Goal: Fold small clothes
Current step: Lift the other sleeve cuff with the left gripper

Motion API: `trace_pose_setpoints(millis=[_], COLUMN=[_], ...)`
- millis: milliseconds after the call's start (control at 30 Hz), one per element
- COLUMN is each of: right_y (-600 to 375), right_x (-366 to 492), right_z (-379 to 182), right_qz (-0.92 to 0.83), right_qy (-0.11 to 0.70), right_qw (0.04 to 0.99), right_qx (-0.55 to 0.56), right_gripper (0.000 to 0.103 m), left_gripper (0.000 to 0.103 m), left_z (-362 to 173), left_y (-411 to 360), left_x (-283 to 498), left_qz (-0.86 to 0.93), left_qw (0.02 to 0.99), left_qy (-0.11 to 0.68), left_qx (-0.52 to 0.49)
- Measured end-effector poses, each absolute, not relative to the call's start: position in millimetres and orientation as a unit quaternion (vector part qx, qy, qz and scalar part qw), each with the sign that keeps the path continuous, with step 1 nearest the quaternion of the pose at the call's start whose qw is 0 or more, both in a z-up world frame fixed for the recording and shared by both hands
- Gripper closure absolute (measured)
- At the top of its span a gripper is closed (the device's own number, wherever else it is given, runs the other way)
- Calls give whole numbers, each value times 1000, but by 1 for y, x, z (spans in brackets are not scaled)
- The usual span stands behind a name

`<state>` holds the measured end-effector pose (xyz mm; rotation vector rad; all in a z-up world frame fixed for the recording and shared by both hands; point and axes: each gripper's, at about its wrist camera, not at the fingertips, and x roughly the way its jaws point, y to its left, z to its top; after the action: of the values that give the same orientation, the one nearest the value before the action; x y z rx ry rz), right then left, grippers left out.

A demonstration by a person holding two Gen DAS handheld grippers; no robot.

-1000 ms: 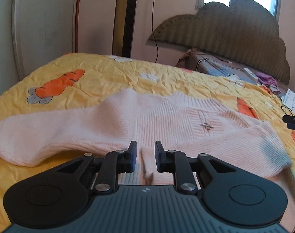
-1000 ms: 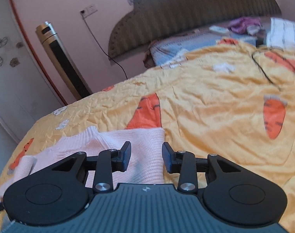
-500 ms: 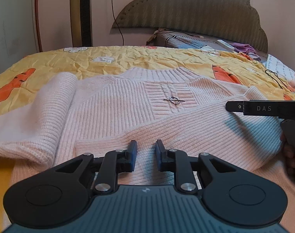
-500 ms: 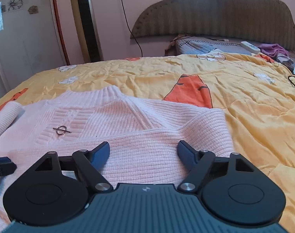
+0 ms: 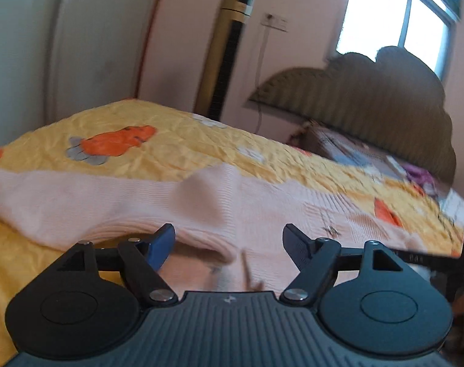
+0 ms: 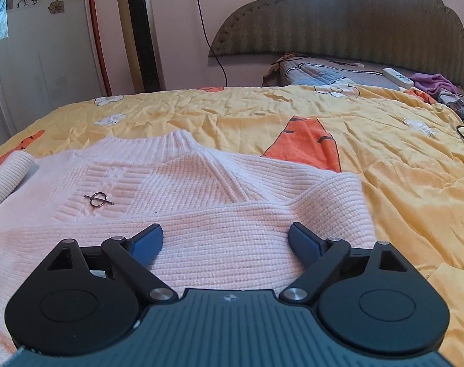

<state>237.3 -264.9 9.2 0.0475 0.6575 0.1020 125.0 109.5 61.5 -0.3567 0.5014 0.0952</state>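
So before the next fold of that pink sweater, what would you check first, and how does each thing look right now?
1. Right sleeve folded across the pink sweater: ok.
2. Left sleeve folded in: not ok, it lies stretched out on the yellow quilt.
3. Right gripper free of cloth: ok, jaws opening, nothing pinched.
4. Left gripper free: ok, jaws opening over the hem.
5. Metal ring pin clear of the fold line: cannot tell.

Daylight: glaring through the window, overexposing its panes. Left wrist view: smearing with motion blur throughout. Right wrist view: staying sharp, evenly lit. Fisheye: bending walls, darkening corners in both.
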Motion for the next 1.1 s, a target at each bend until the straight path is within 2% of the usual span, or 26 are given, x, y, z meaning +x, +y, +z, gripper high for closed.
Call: trace_pose_setpoints(millis=[200, 333, 633, 700, 733, 767, 833, 867, 1100], right_y=[-264, -264, -264, -264, -264, -264, -264, -264, -264], right_x=[237, 237, 236, 236, 236, 236, 236, 236, 236], right_z=[10, 10, 10, 10, 10, 10, 10, 10, 10], right_qz=[52, 51, 51, 51, 51, 50, 50, 50, 52], right_qy=[322, 322, 322, 322, 322, 322, 322, 322, 321], right_qw=[945, 945, 945, 945, 945, 945, 945, 945, 945], right_qx=[26, 26, 26, 25, 25, 25, 25, 25, 27], right_gripper=[12, 12, 12, 12, 12, 12, 12, 12, 11], left_gripper=[25, 26, 27, 35, 46, 62, 77, 81, 90], left_z=[36, 8, 0, 1, 0, 0, -3, -4, 2], left_y=[231, 283, 315, 315, 315, 315, 313, 312, 306], left_x=[97, 86, 104, 109, 109, 111, 114, 113, 110], left_qz=[167, 230, 244, 248, 248, 249, 256, 261, 270], left_qw=[849, 770, 766, 772, 772, 772, 770, 771, 784], left_qy=[235, 223, 192, 195, 199, 205, 221, 224, 225], left_qx=[-442, -552, -563, -552, -550, -548, -541, -536, -512])
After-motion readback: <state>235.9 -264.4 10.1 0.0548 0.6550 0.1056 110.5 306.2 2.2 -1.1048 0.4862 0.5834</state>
